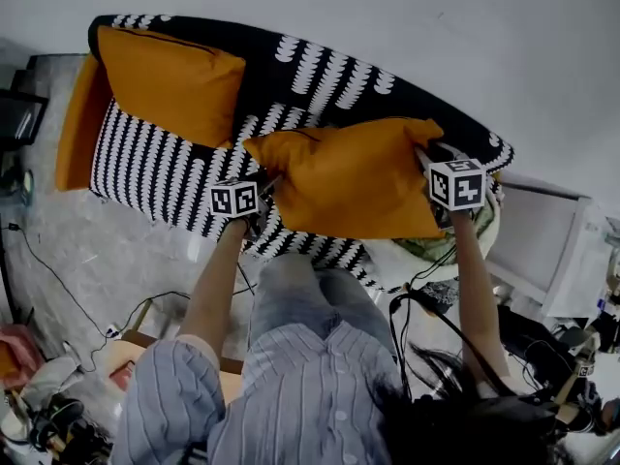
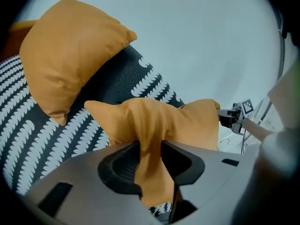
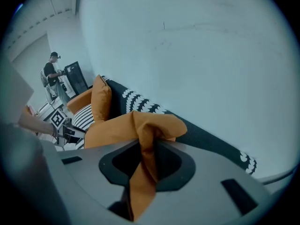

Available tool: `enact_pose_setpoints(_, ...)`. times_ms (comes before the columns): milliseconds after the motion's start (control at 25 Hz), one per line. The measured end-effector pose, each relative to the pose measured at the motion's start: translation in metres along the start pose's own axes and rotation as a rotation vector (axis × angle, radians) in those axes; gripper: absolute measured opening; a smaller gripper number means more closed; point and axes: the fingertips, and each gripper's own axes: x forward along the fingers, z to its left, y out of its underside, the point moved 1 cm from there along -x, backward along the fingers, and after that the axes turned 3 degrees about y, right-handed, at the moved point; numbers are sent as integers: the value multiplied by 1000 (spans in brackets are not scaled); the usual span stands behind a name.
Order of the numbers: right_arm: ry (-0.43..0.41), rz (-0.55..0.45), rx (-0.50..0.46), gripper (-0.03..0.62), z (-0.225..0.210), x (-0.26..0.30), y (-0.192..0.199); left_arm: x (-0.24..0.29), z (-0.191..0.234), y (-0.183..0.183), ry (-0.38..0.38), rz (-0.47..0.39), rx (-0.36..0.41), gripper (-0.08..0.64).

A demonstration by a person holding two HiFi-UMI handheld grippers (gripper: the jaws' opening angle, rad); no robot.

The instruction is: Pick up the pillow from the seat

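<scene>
The pillow [image 1: 354,177] hangs at frame centre, over the seat of the patterned sofa [image 1: 165,177]. The left gripper [image 1: 262,194] is clamped on its left corner and the right gripper [image 1: 431,168] on its right corner. A second pillow [image 1: 170,80] leans at upper left.

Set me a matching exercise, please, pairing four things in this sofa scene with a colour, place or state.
1. left gripper
2. right gripper
3. spare pillow
4. sofa

A. black-and-white pattern
B. shut on the held pillow at its right corner in the head view
C. leaning against the backrest
D. shut on the held pillow at its left corner in the head view

Pairs: 1-D, 2-B, 3-C, 4-A
</scene>
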Motion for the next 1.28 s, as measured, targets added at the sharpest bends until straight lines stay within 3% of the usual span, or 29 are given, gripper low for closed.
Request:
enact_pose_setpoints(440,0,-127,72,77,62,-69,12,-73,-19,21,2,-17,27,121)
enact_pose_setpoints(640,1,-183,121,77,83,-94,12,-112,-30,16,4,-35,91,118)
enact_pose_setpoints(1280,-28,-299,200,77,153,-160,32,-230,-59,16,-53,-195,212,114)
